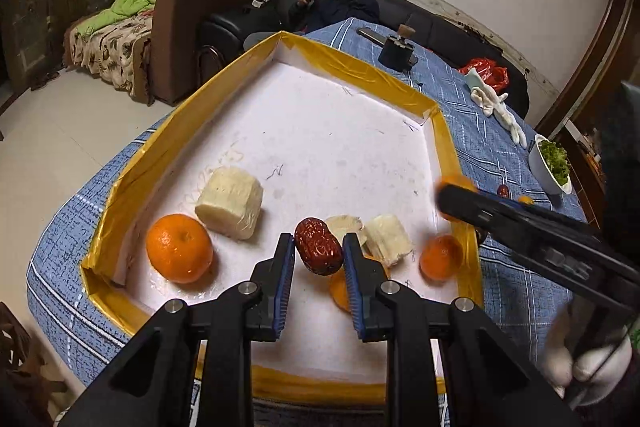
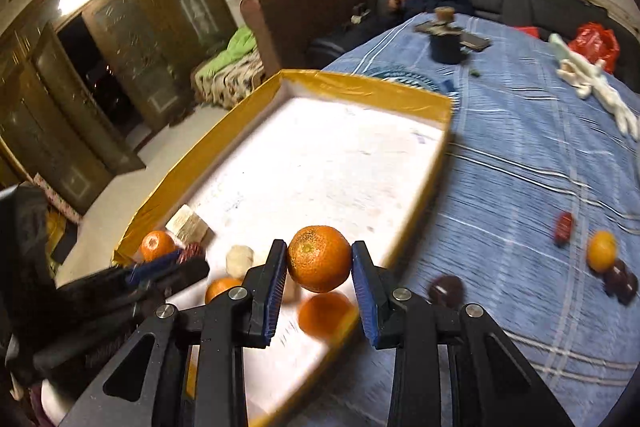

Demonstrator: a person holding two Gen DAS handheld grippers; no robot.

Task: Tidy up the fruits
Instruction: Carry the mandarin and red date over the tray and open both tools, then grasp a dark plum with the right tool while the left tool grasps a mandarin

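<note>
1. A living room with a dark sofa and a seated person lies behind a surface under a blue checked cloth; on it sits a shallow white tray with a yellow taped rim.
2. The left gripper has its jaws closed narrowly on a red date, the blue pads pressing both its sides, held above the tray floor.
3. The date's long axis runs slantwise between the pads, its upper end leaning to the picture's left.
4. The right gripper has its jaws clamped on a tangerine, one pad on each flank, over the tray's near right edge; the fruit's stem dimple faces the camera.
5. In the tray lie a second tangerine, a pale peeled chunk, two smaller pale pieces and a small tangerine by the right rim.
6. Another orange fruit is half hidden behind the left gripper's right finger.
7. Outside the tray on the cloth, a date, an orange fruit and dark round items are smeared by blur; what the dark ones are I cannot tell.
8. In the left wrist view the right gripper is blurred and its tips are hard to read.
</note>
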